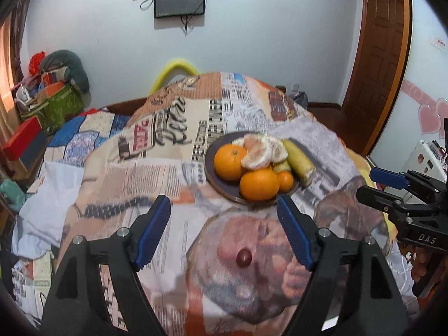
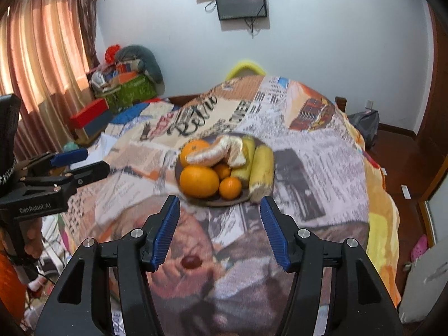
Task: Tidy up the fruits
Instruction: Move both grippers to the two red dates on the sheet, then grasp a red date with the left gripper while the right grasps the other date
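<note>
A dark round plate [image 1: 208, 165] [image 2: 177, 171] sits on a printed cloth and carries oranges [image 1: 259, 184] [image 2: 199, 181], a peeled citrus [image 1: 263, 151] [image 2: 217, 151] and bananas [image 1: 298, 161] [image 2: 261, 172]. A small dark red grape [image 1: 244, 257] [image 2: 191, 261] lies alone on the cloth, nearer than the plate. My left gripper [image 1: 224, 210] is open above the cloth, with the grape between and below its jaws, untouched. My right gripper [image 2: 219, 210] is open and empty just short of the plate; the grape lies by its left finger. Each gripper shows at the edge of the other's view.
The cloth [image 1: 156, 168] drapes a raised rounded surface that falls away on all sides. Boxes and bags [image 1: 53, 95] pile at the far left by a curtain [image 2: 42, 56]. A wooden door [image 1: 383, 56] stands at the right, and screens [image 2: 240, 2] hang on the wall.
</note>
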Demonstrator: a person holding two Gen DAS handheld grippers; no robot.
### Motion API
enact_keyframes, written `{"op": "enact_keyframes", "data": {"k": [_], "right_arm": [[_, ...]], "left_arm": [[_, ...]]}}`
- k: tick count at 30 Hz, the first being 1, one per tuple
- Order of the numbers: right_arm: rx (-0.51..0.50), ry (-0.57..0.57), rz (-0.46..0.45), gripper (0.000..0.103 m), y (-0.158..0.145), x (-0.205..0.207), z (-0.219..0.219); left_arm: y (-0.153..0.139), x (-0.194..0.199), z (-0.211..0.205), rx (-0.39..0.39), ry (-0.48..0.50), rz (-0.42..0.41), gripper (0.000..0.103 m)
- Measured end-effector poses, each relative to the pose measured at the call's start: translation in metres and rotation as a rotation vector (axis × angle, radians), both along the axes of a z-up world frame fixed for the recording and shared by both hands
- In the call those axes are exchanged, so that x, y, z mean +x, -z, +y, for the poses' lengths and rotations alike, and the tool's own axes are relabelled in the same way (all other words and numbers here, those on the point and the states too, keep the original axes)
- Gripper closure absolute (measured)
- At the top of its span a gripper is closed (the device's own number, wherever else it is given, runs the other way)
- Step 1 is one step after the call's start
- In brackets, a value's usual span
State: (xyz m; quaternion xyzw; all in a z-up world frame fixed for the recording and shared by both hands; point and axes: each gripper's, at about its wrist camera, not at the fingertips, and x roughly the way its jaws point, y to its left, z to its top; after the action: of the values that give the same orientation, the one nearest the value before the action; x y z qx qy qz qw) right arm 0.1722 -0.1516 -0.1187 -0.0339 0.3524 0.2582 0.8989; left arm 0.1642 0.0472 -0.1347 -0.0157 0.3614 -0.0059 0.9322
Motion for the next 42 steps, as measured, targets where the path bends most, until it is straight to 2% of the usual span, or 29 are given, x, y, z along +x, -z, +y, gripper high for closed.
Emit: {"op": "enact_keyframes", "data": {"k": [9,16,17,20,22,24,35,38,40,42], "right_arm": [[-0.061,-0.058,0.117,0.047,0.046,-0.006,0.021],[-0.085,-0.096,0.203,0.047,0.077,-0.006,0.036],[-0.085,-0.101,0.211,0.051,0.079,-0.005,0.037],[-0.092,-0.12,0.239,0.066,0.086,-0.005,0.04],[-0.101,-0.124,0.233,0.068,0.088,-0.007,0.041],[-0.115,-0.129,0.222,0.081,0.088,-0.009,0.042],[-0.077,-0.119,0.21,0.083,0.082,-0.004,0.035],[-0.07,-0.111,0.202,0.083,0.078,-0.002,0.031],[-0.06,-0.102,0.197,0.083,0.075,0.001,0.028],[-0.047,-0.094,0.195,0.083,0.072,0.005,0.024]], "left_arm": [[0.042,-0.007,0.007,-0.048,-0.011,0.108,0.025],[0.059,-0.006,0.006,-0.06,0.008,0.143,0.025],[0.062,-0.006,0.006,-0.065,0.014,0.149,0.026],[0.068,-0.004,0.005,-0.076,0.027,0.165,0.034],[0.074,-0.002,0.003,-0.083,0.04,0.183,0.04],[0.079,0.0,0.001,-0.085,0.051,0.198,0.045],[0.101,0.017,-0.013,-0.086,0.099,0.253,0.065],[0.104,0.021,-0.014,-0.087,0.103,0.263,0.077],[0.104,0.021,-0.016,-0.083,0.106,0.253,0.084],[0.102,0.021,-0.018,-0.065,0.112,0.239,0.085]]}}
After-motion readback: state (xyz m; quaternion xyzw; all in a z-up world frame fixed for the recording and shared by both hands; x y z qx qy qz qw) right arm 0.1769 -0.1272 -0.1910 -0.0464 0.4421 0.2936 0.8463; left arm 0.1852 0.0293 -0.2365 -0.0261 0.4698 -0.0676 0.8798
